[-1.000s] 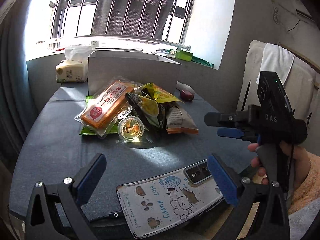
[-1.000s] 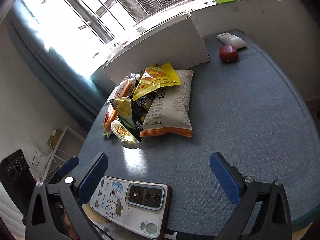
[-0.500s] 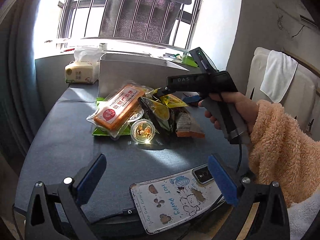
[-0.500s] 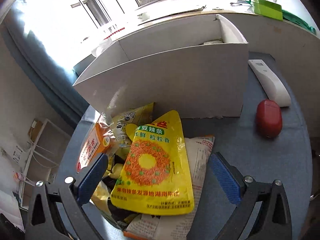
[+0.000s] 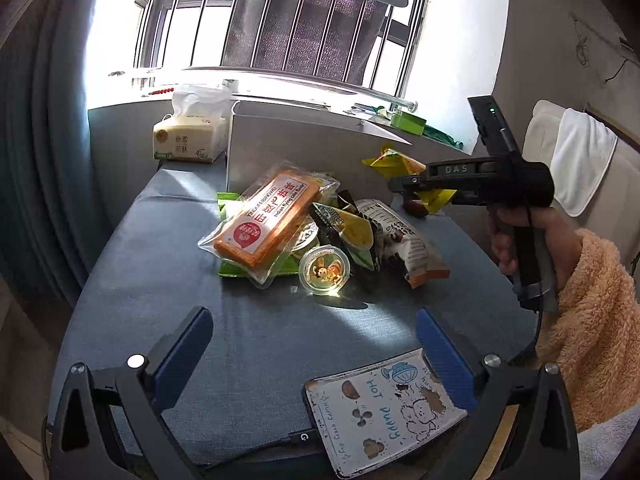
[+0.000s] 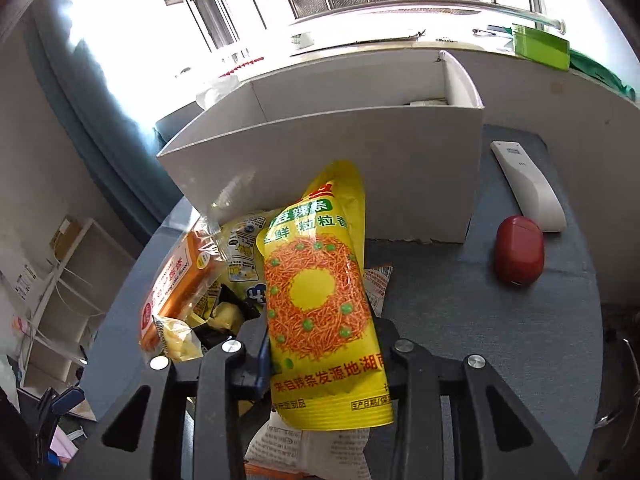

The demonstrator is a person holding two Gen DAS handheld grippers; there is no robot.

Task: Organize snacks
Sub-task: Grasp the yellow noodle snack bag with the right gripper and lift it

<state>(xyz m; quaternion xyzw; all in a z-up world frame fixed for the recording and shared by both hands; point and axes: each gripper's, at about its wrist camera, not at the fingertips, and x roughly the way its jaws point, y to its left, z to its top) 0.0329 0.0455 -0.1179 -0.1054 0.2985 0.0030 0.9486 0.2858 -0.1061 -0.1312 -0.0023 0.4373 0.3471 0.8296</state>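
My right gripper (image 6: 320,360) is shut on a yellow snack bag (image 6: 320,304) and holds it lifted in front of the white box (image 6: 360,148). In the left wrist view the right gripper (image 5: 472,184) shows at the right, with the yellow bag (image 5: 396,162) beside the box (image 5: 304,148). A pile of snacks lies on the blue table (image 5: 200,320): an orange cake pack (image 5: 268,220), a round jelly cup (image 5: 324,270), a dark bag (image 5: 348,232) and a striped bag (image 5: 404,240). My left gripper (image 5: 316,344) is open and empty, near the table's front.
A phone (image 5: 384,404) in a cartoon case lies at the front edge on a cable. A tissue pack (image 5: 188,140) stands left of the box. A red case (image 6: 518,256) and a white remote (image 6: 528,184) lie right of the box.
My right gripper has moved in over the pile, shut on the yellow bag and lifted it toward the box. The left gripper has shifted slightly left and stayed open.
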